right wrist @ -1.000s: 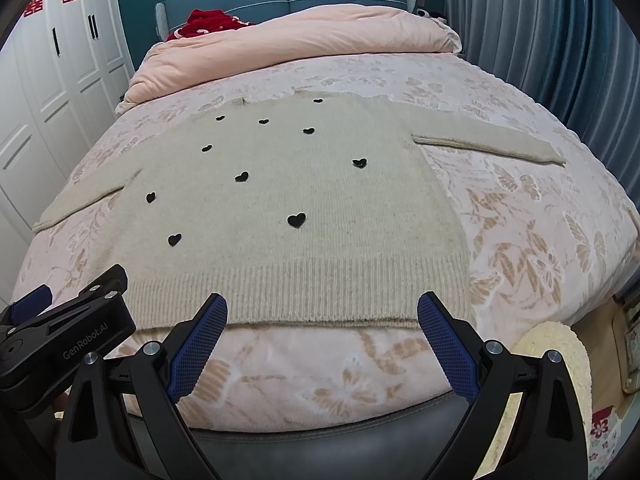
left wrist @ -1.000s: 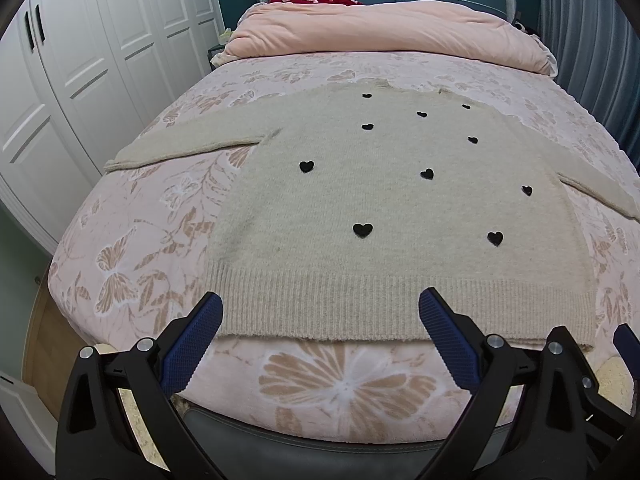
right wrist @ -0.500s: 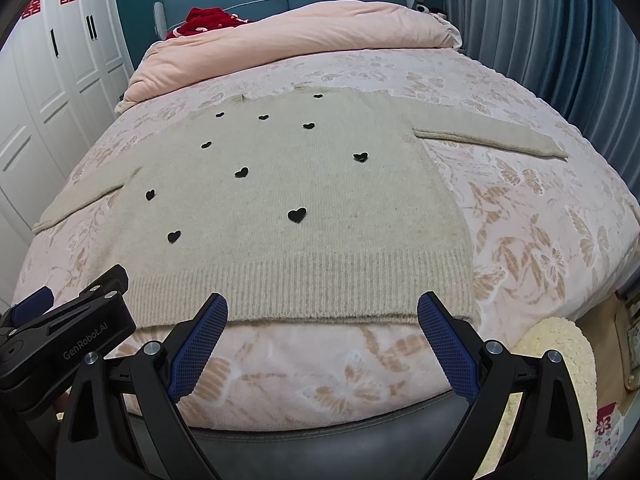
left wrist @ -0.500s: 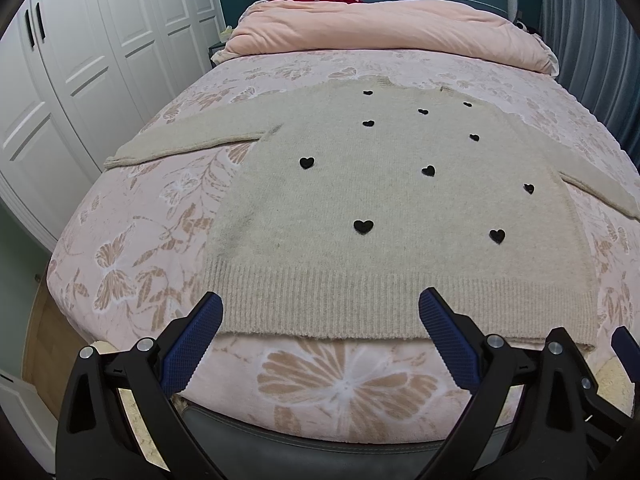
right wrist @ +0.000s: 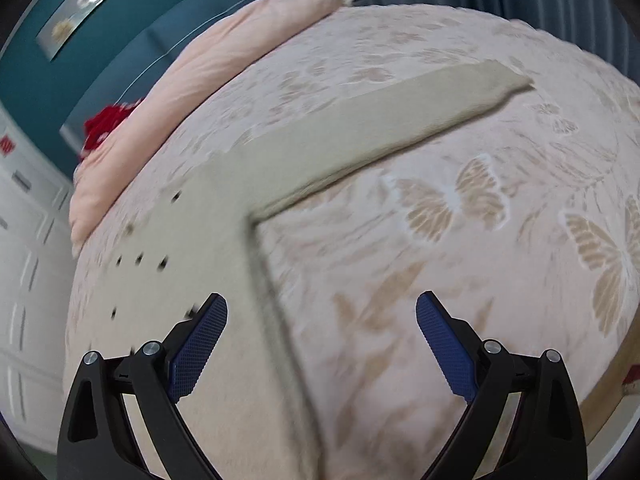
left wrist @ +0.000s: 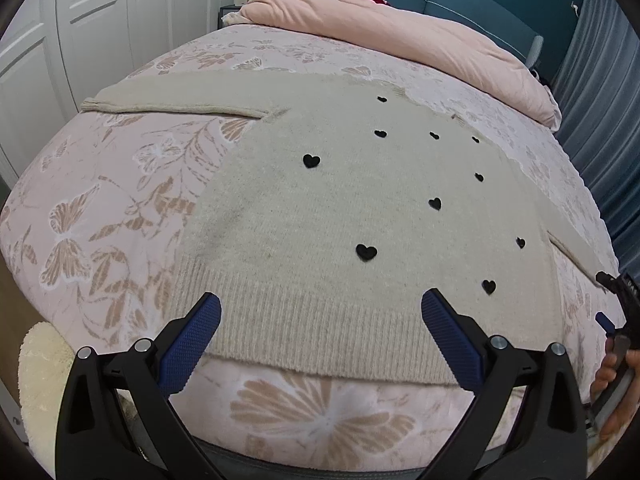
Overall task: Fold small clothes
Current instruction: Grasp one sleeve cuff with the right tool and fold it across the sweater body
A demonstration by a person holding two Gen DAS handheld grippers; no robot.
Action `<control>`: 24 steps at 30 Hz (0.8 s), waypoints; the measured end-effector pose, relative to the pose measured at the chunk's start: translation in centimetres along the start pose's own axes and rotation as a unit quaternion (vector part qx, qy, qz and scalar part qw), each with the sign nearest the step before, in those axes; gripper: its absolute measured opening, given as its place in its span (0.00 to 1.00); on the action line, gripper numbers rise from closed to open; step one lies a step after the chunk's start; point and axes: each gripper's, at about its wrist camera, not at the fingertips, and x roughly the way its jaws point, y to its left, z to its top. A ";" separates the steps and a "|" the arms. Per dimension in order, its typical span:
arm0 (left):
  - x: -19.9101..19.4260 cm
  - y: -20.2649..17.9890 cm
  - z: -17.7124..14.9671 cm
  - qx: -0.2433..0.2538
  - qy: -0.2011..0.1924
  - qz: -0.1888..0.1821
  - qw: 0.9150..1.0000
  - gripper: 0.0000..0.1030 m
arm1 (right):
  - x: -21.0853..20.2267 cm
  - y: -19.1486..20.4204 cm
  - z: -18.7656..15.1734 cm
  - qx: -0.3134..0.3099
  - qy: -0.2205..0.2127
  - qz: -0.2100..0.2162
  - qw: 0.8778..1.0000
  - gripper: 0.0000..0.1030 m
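A beige knit sweater point(left wrist: 320, 216) lies flat, face up, on the floral pink bedspread point(left wrist: 100, 200) — ribbed hem toward the camera, neckline away toward 12 o'clock. Small black hearts point(left wrist: 366, 252) are scattered over its front. In the left wrist view one sleeve point(left wrist: 176, 98) runs out toward 10 o'clock, and the other is partly seen at 3 o'clock. The knit looks fuzzy, with a faint darker smudge on the body at about 9 o'clock from the lowest central heart.

The left gripper point(left wrist: 320, 340) hangs over the hem with its blue-padded fingers point(left wrist: 192, 340) spread wide apart, holding nothing. At 4 o'clock in that view a hand point(left wrist: 616, 392) grips a dark tool; lettering on it is too small to read.

The right wrist view is tilted and motion-blurred. The right gripper point(right wrist: 322, 348) is likewise spread wide and empty, over the sweater's side edge point(right wrist: 276, 320), with a sleeve point(right wrist: 380, 128) stretching toward 1 o'clock. A pink duvet point(right wrist: 224, 52) sits at 11 o'clock, with a red cloth point(right wrist: 106, 124) at its end. A red mark on the white wardrobe point(right wrist: 6, 145) at 9 o'clock is unreadable.
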 end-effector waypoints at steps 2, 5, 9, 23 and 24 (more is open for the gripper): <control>0.7 -0.2 0.2 0.000 0.000 -0.004 1.000 0.95 | 2.2 -3.4 4.4 0.051 -0.009 -0.011 0.999 0.92; 1.9 -1.2 0.5 0.011 0.009 -0.006 1.000 0.95 | 5.1 -7.4 9.8 0.107 -0.028 -0.043 0.993 0.92; 3.4 -2.6 0.7 0.030 0.018 -0.010 0.999 0.95 | 7.9 -11.2 14.2 0.166 -0.046 -0.054 0.984 0.92; 5.1 -2.6 1.8 0.015 0.027 -0.032 0.999 0.95 | 4.6 0.7 18.9 0.007 -0.156 0.049 0.986 0.10; 5.0 -2.4 1.9 0.008 0.025 -0.038 0.999 0.95 | 3.5 4.0 18.6 -0.025 -0.160 0.084 0.983 0.10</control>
